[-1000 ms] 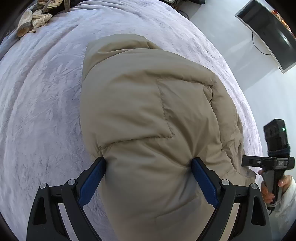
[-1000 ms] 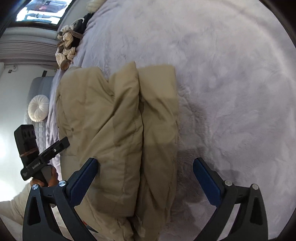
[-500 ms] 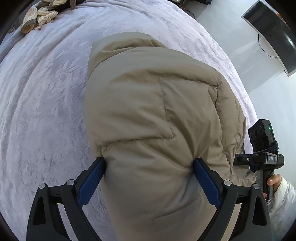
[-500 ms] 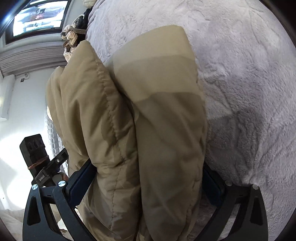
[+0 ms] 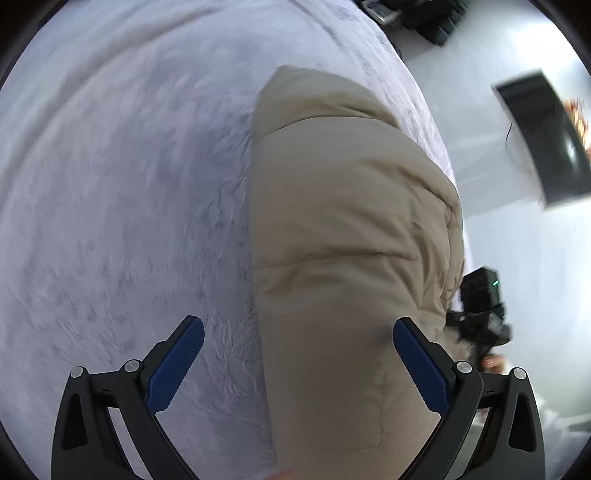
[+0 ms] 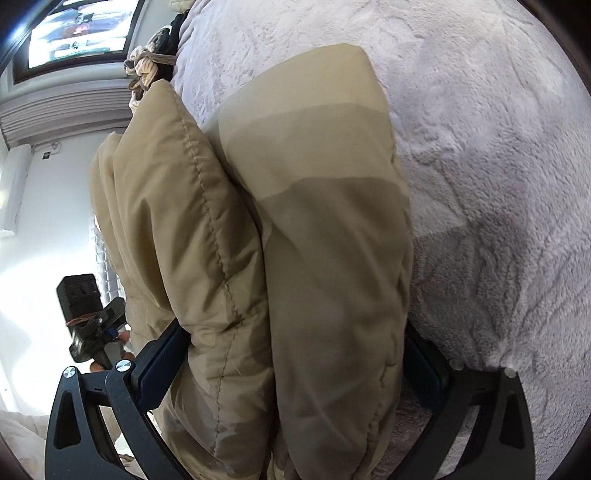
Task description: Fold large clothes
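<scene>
On the bed (image 5: 110, 184), right half: tan jacket (image 5: 351, 229), folded thick. Soft, puffy, light but springy; slick shell, so grab a stitched edge or whole fold. Left gripper (image 5: 298, 363) jaws have just been opening, now wide, jacket edge between, no squeeze. Right gripper (image 6: 295, 373) clamped on the folded bulk. Nearby: clothes pile (image 6: 151, 68) at the bed's far end, screen (image 5: 546, 140) on the wall; nothing blocking.

Bedroom: plush bedspread (image 5: 110, 184), wall television (image 6: 81, 26)
</scene>
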`<state>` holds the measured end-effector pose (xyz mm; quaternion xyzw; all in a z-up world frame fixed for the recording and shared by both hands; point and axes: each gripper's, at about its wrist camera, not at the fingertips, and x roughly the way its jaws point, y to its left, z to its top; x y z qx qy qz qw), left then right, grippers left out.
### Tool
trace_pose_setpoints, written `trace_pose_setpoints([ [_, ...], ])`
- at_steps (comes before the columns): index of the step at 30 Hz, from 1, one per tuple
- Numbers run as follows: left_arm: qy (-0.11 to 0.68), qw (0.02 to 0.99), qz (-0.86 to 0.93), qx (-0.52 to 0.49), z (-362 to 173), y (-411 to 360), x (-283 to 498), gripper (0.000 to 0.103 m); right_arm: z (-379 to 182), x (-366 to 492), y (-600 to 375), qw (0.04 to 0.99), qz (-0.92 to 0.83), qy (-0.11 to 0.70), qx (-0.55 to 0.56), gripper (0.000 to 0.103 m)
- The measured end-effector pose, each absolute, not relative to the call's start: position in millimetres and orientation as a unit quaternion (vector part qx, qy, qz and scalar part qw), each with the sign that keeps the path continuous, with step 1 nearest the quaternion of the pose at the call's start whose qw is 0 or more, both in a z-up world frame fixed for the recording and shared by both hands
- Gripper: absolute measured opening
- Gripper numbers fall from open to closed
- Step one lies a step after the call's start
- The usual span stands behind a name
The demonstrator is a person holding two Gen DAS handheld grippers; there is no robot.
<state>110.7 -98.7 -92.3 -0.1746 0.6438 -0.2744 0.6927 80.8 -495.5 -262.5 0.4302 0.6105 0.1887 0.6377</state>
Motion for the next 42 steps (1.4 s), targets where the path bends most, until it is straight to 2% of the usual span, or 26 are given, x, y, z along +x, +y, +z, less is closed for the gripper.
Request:
trace_pose_setpoints([
  [4, 0.655, 0.632, -0.317, -0.267, -130, -97, 110, 0.103, -264, 77, -496, 0.640, 0.196, 0.606, 0.430, 0.103],
  [7, 0.647, 0.607, -0.355, -0.294, -145, -112, 107, 0.103, -265, 78, -497, 0.640, 0.205, 0.602, 0.431, 0.103],
  [26, 0.654, 0.613, -0.356, -0.263, -161, -175, 99, 0.103, -259, 90, -479, 0.643, 0.205, 0.606, 0.421, 0.102],
  [28, 0.647, 0.619, -0.356, -0.267, -156, -171, 94, 0.098, -256, 87, -478, 0.641, 0.212, 0.598, 0.433, 0.086],
  [29, 0.644, 0.620, -0.356, -0.270, -155, -166, 93, 0.096, -254, 86, -478, 0.641, 0.213, 0.595, 0.436, 0.082],
  [31, 0.638, 0.623, -0.358, -0.277, -149, -166, 89, 0.092, -248, 82, -479, 0.641, 0.222, 0.583, 0.446, 0.064],
  [33, 0.631, 0.626, -0.362, -0.281, -143, -163, 89, 0.091, -239, 78, -478, 0.646, 0.232, 0.573, 0.448, 0.054],
  [36, 0.618, 0.629, -0.372, -0.291, -130, -153, 87, 0.091, -223, 73, -475, 0.656, 0.248, 0.560, 0.441, 0.049],
  [42, 0.583, 0.636, -0.393, -0.318, -109, -128, 91, 0.091, -190, 68, -464, 0.677, 0.265, 0.534, 0.432, 0.049],
])
